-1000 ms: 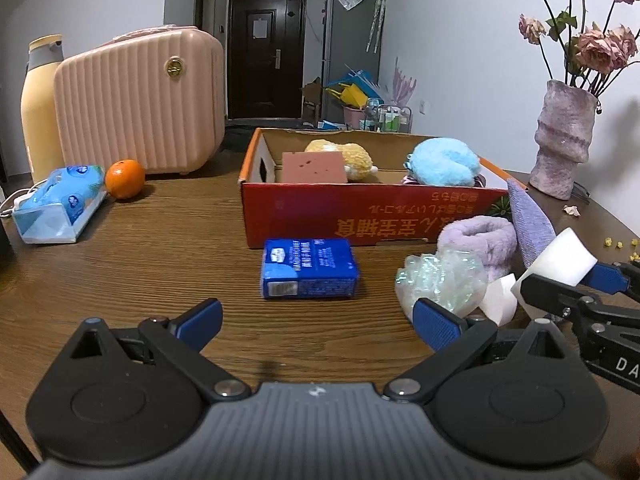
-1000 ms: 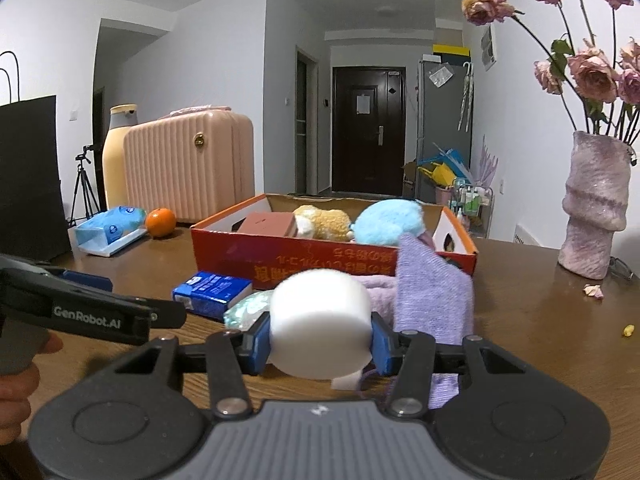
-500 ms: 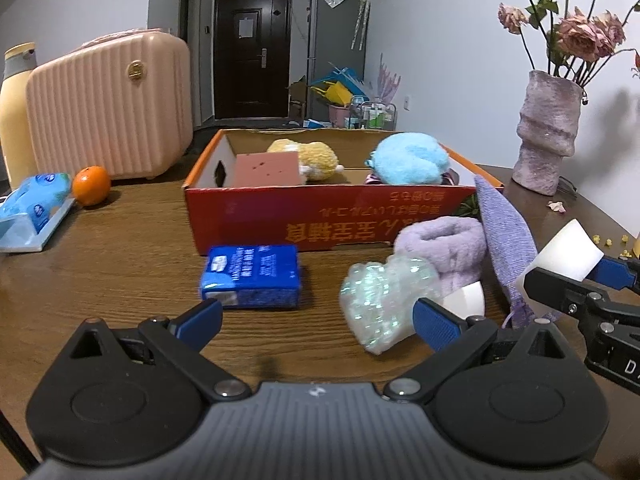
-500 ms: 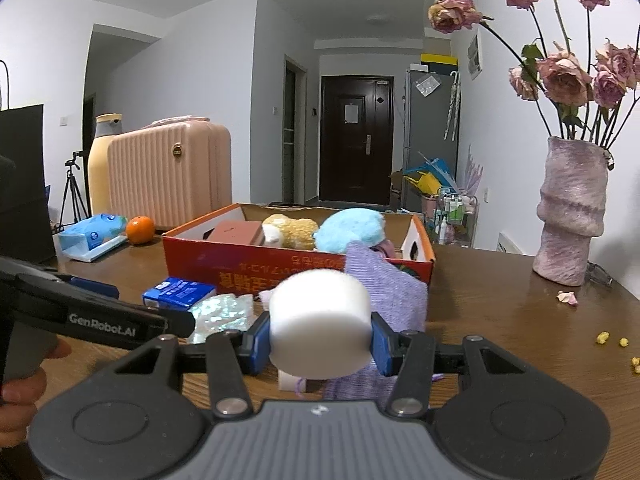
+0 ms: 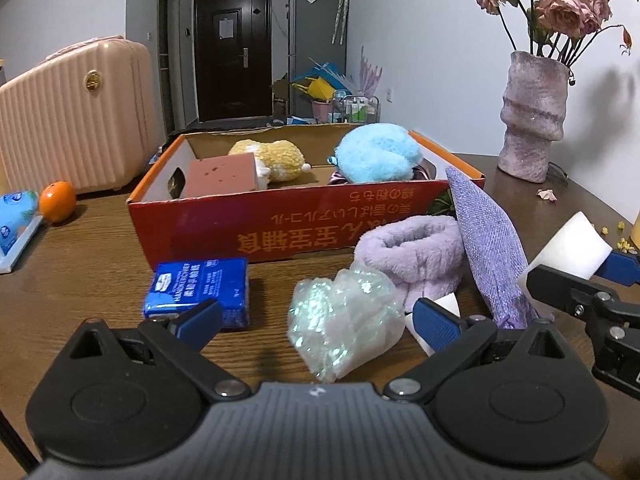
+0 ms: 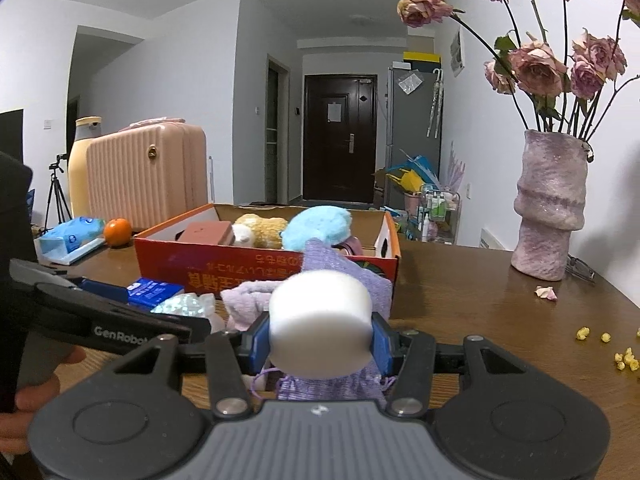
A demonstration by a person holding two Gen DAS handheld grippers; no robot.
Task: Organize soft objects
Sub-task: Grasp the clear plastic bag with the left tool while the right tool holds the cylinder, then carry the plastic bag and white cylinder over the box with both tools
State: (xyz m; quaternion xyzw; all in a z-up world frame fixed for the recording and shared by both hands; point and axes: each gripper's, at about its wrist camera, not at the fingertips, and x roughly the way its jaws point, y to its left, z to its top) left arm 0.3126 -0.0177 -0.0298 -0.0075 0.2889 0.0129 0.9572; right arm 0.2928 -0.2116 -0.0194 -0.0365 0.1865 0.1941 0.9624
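My right gripper point(image 6: 318, 340) is shut on a white foam sponge point(image 6: 319, 331), held above the table in front of the box; the sponge also shows in the left wrist view point(image 5: 572, 246). My left gripper point(image 5: 316, 326) is open, with a crumpled iridescent plastic wad point(image 5: 344, 322) between its fingers. Behind the wad lie a fluffy lilac slipper point(image 5: 412, 252) and a purple cloth pouch point(image 5: 488, 248). The red cardboard box point(image 5: 280, 220) holds a blue plush point(image 5: 378, 154), a yellow plush point(image 5: 272, 156) and a brown sponge block point(image 5: 222, 174).
A blue tissue pack point(image 5: 200, 286) lies left of the wad. An orange point(image 5: 58, 202), a wet-wipes pack point(image 5: 14, 216) and a pink suitcase point(image 5: 72, 120) are at the left. A vase of dried roses point(image 5: 534, 116) stands at the right, with yellow crumbs point(image 6: 608, 346) on the table.
My left gripper has moved forward and right, so the plastic wad now sits between its fingers. My right gripper has risen with the white sponge.
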